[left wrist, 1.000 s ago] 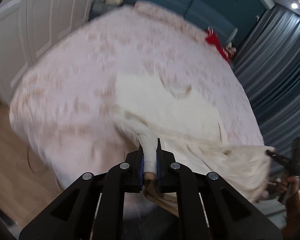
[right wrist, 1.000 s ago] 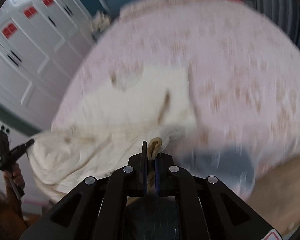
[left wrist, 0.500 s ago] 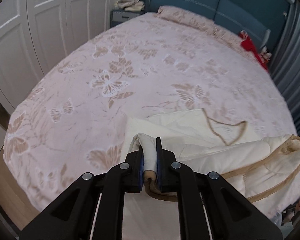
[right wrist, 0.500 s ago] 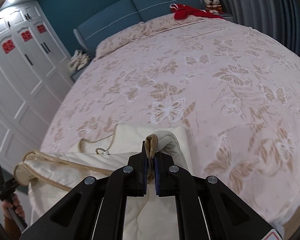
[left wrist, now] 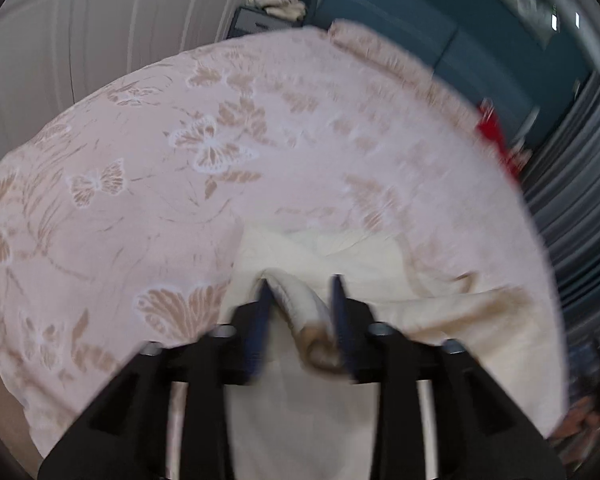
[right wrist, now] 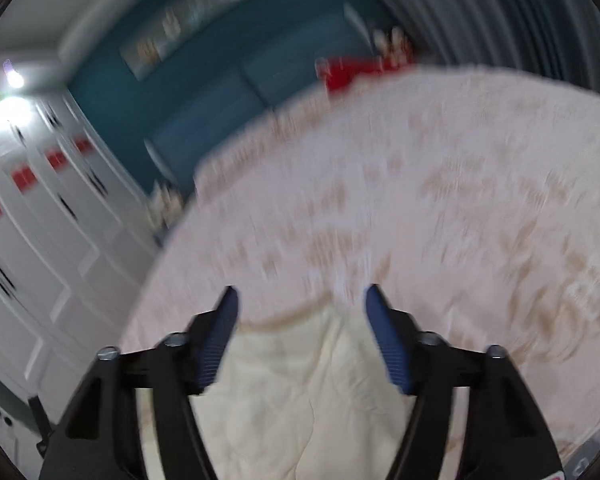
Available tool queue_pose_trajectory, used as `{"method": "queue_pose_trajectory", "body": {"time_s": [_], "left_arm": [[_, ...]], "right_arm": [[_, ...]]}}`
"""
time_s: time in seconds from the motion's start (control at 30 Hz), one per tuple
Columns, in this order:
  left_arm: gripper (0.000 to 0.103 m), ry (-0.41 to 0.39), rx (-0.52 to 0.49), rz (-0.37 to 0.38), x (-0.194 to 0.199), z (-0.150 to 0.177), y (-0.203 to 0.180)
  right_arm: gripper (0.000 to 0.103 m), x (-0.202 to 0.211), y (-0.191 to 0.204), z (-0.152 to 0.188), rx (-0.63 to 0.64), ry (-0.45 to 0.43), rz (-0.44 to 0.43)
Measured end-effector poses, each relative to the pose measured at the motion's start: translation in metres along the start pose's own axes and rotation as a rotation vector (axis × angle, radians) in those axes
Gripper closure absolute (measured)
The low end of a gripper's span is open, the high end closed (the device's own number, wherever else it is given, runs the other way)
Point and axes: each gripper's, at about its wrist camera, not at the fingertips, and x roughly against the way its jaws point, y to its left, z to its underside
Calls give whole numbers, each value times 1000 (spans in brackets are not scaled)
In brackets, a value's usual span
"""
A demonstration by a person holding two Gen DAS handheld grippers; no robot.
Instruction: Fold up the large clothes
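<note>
Left wrist view: left gripper (left wrist: 300, 300) has just been opening, rolled hem loose between its jaws; right gripper (right wrist: 300, 320) likewise, released, empty. Cream quilted garment (left wrist: 340, 400) lies near the bed (left wrist: 140, 160) foot edge—soft, bulky; best grasped at trimmed corners.

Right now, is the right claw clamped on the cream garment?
No, the right claw stands open, its jaws having just been opening, with the cream garment lying loose below.

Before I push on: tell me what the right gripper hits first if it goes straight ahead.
Probably the cream garment, which lies under and ahead of the open right gripper. Just past its brown-trimmed edge is the bedspread. The frame is blurred, so depth is uncertain.
</note>
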Motion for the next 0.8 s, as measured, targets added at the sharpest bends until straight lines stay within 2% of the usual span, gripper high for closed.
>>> {"method": "queue_pose_trajectory", "body": {"time_s": [0.03, 0.07, 0.13, 0.17, 0.23, 0.27, 0.33, 0.43, 0.47, 0.5, 0.53, 0.57, 0.6, 0.63, 0.67, 0.8], "left_arm": [[31, -65, 9, -40, 15, -3, 1], [24, -138, -1, -71, 31, -7, 1], [24, -183, -55, -104, 44, -17, -6], [23, -181, -72, -115, 44, -21, -9], [20, -141, -93, -101, 31, -28, -14], [16, -91, -96, -80, 17, -31, -17], [16, 17, -94, -42, -13, -33, -21], [17, 142, -114, -54, -59, -29, -27], [26, 176, -108, -60, -73, -27, -27], [40, 214, -100, -47, -86, -25, -27], [47, 243, -93, -42, -93, -23, -28], [61, 252, -89, -52, -96, -21, -25], [80, 252, -90, -57, -97, -22, -27], [86, 246, -90, -49, -97, -23, -28], [93, 222, -92, -41, -92, -27, -30], [95, 117, -103, -15, -68, -49, -36]], "right_arm": [[35, 9, 1, -3, 20, -13, -1], [35, 12, 3, -6, 66, 6, 13], [35, 4, 9, -3, 149, 56, 55], [35, -2, 11, -1, 179, 78, 68], [35, -25, 16, 7, 238, 150, 95], [35, -36, 17, 11, 250, 183, 103], [35, -56, 18, 19, 258, 230, 116], [35, -84, 17, 31, 243, 283, 147], [35, -93, 17, 34, 237, 298, 147], [35, -100, 17, 36, 229, 314, 151], [41, -110, 17, 38, 223, 340, 163], [49, -116, 17, 40, 220, 362, 165], [71, -123, 18, 41, 222, 386, 167], [92, -128, 21, 41, 229, 407, 171], [94, -130, 23, 39, 228, 411, 161], [96, -110, 34, 13, 197, 288, 103]]}}
